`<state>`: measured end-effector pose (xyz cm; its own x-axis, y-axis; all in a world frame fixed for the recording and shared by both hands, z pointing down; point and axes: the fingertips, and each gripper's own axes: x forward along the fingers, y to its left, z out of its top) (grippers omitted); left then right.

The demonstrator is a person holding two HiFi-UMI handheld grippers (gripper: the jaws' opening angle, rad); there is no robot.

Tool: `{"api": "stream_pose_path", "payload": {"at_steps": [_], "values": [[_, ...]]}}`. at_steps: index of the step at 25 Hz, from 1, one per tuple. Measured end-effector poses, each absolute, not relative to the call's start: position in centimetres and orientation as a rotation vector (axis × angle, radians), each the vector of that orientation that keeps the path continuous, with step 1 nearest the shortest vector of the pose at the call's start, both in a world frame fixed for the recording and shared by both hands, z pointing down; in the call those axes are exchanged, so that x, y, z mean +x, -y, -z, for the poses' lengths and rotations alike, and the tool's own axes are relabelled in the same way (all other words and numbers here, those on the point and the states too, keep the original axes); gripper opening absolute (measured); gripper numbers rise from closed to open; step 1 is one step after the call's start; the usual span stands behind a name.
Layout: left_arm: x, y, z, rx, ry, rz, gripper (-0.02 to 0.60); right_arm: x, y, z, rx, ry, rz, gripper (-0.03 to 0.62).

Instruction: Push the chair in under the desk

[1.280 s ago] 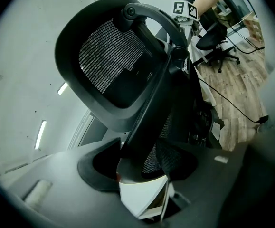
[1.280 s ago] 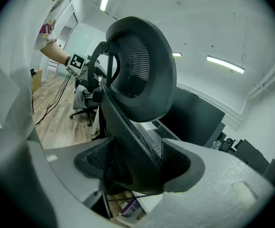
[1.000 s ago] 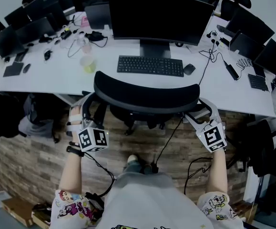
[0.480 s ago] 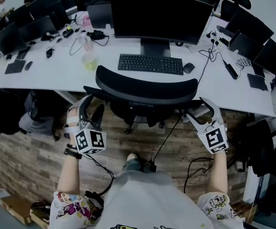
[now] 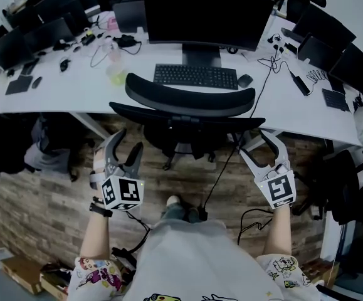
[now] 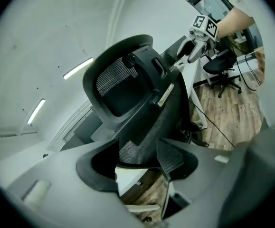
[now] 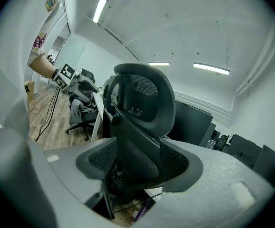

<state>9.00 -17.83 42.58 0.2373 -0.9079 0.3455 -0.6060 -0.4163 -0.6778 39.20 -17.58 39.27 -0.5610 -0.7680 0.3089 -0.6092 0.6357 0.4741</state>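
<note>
**Finishing the push squarely**

The black mesh-backed office chair point(image 5: 190, 99) is standing centre frame, its backrest at the white bench point(image 5: 62, 96). We are holding the left tool point(image 5: 130, 140) and right tool point(image 5: 252, 142) wide and empty below it, the right's jaws having just been closing slightly. For any last shove we are favouring even pressure on both sides.

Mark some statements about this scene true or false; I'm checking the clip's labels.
1. The chair stands at the desk, in line with the monitor. True.
2. The left hand-held gripper grips the chair. False: it is open and clear of the chair.
3. The right hand-held gripper holds nothing. True; its jaws are open, though they have just been closing slightly.
4. The mouse lies left of the keyboard. False: it lies right of it.
</note>
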Motion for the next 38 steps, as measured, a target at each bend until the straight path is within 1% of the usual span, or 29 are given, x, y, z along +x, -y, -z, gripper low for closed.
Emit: {"api": "stream_pose_path", "payload": {"at_steps": [5,8,14,17,19,25,28,31,35,38], "values": [[10.0,15.9,-42.8,-2.206,-1.453,0.954,0.242,38.1,15.4,-39.0,1.129,2.449,0.387,0.272],[10.7,14.9,-42.9,-2.271,-1.479,0.912,0.238,37.9,14.2,-39.5,1.189,2.49,0.283,0.267],[11.9,13.1,-42.7,-2.421,-1.567,0.77,0.207,36.8,11.9,-39.4,1.248,2.595,0.17,0.236],[12.8,12.2,-42.8,-2.511,-1.589,0.701,0.18,36.4,11.1,-39.3,1.274,2.633,0.118,0.197],[13.4,11.7,-42.8,-2.575,-1.603,0.647,0.172,36.3,10.7,-39.4,1.295,2.646,0.087,0.19],[14.6,10.7,-42.5,-2.761,-1.662,0.444,0.123,36.0,10.0,-40.0,1.329,2.659,-0.036,0.11],[15.1,10.2,-43.0,-2.815,-1.682,0.445,0.092,35.9,9.9,-41.3,1.322,2.643,-0.141,0.054],[15.2,9.8,-43.8,-2.835,-1.696,0.478,0.06,36.0,9.8,-42.5,1.327,2.626,-0.22,0.014],[15.3,9.1,-44.6,-2.851,-1.708,0.507,0.017,36.1,9.6,-43.4,1.314,2.606,-0.267,0.002],[15.4,8.6,-45.1,-2.879,-1.699,0.512,0.011,36.3,9.4,-43.7,1.316,2.6,-0.278,0.002]]}}
